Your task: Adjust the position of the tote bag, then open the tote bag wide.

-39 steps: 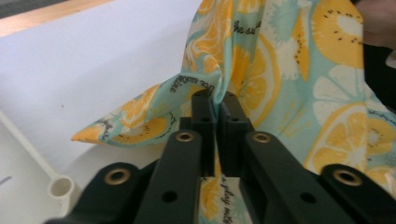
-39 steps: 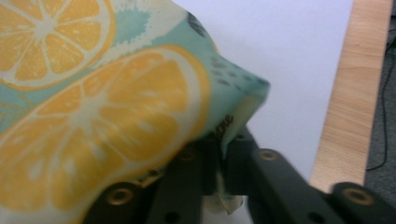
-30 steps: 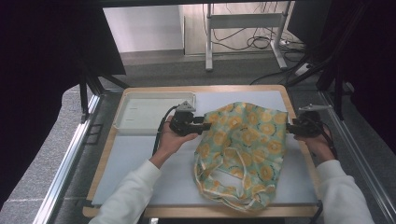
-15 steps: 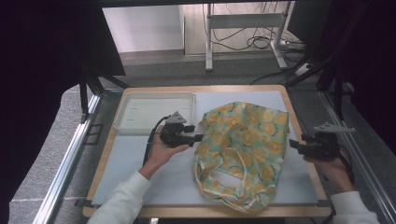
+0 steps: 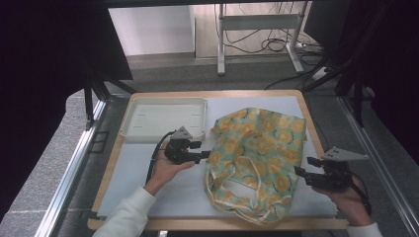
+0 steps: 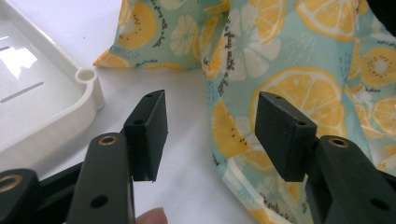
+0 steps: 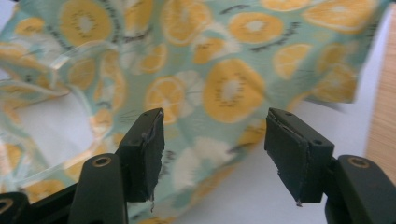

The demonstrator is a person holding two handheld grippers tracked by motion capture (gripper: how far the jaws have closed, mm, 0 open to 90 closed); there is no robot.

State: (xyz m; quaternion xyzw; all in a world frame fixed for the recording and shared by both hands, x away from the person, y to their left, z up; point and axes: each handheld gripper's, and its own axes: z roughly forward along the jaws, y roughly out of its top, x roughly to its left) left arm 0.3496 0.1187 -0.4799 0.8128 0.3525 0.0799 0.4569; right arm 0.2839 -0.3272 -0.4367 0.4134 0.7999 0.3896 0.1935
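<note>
My left gripper (image 5: 203, 157) sits mid-frame in the high view, jaws spread and empty, just beside the left edge of the fruit-print cloth bag (image 5: 257, 158). My right gripper (image 5: 300, 172) is at the lower right, jaws also apart, gripping nothing, at the bag's right edge. A white tray (image 5: 163, 117) lies at the upper left, near my left gripper. The left gripper view shows the tray's rounded corner (image 6: 88, 77) close to the bag's corner.
</note>
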